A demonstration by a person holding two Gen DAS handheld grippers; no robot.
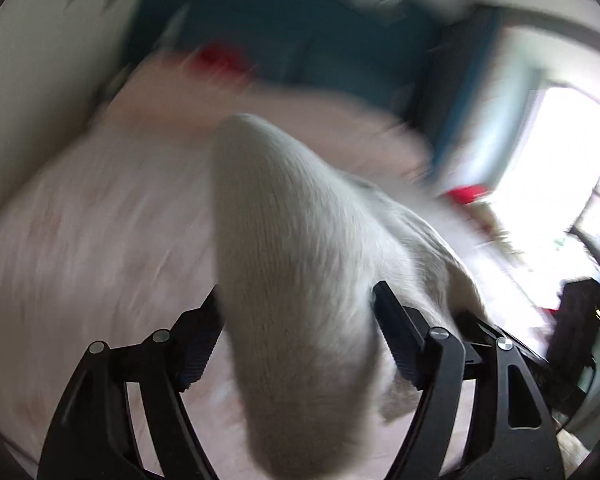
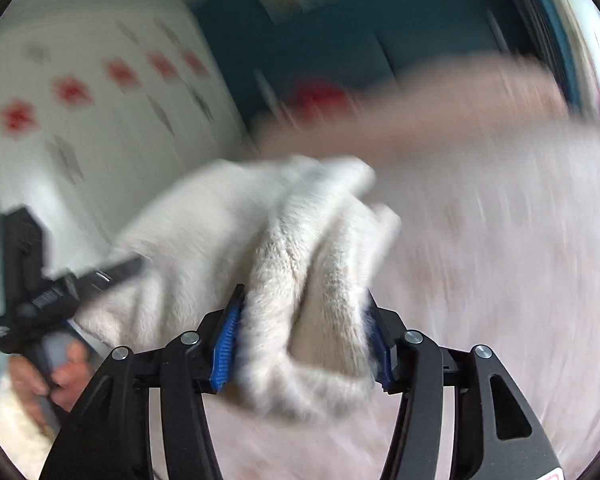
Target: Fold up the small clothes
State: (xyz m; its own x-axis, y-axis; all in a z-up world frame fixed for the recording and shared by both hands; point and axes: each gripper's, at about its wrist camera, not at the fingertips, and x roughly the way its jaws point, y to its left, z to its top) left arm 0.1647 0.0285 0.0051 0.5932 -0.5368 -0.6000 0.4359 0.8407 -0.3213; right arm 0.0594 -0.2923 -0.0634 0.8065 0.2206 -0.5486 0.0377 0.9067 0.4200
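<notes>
A white fuzzy knit garment (image 1: 296, 256) is held up above a pale pink bed cover (image 1: 100, 224). My left gripper (image 1: 296, 312) is shut on a thick fold of it, with cloth bulging between the black fingers. My right gripper (image 2: 304, 312), with blue pads (image 2: 224, 340), is shut on another bunched part of the same garment (image 2: 300, 248). The garment stretches left from the right gripper to the left gripper (image 2: 52, 300), which shows in the right wrist view with the hand that holds it. Both views are motion-blurred.
The pink bed cover (image 2: 500, 260) fills the space below. A white wall with red marks (image 2: 72, 92) stands on the left. Dark teal furniture (image 1: 300, 40) is at the back, with a red object (image 1: 216, 58) near it. A bright window (image 1: 560, 152) is on the right.
</notes>
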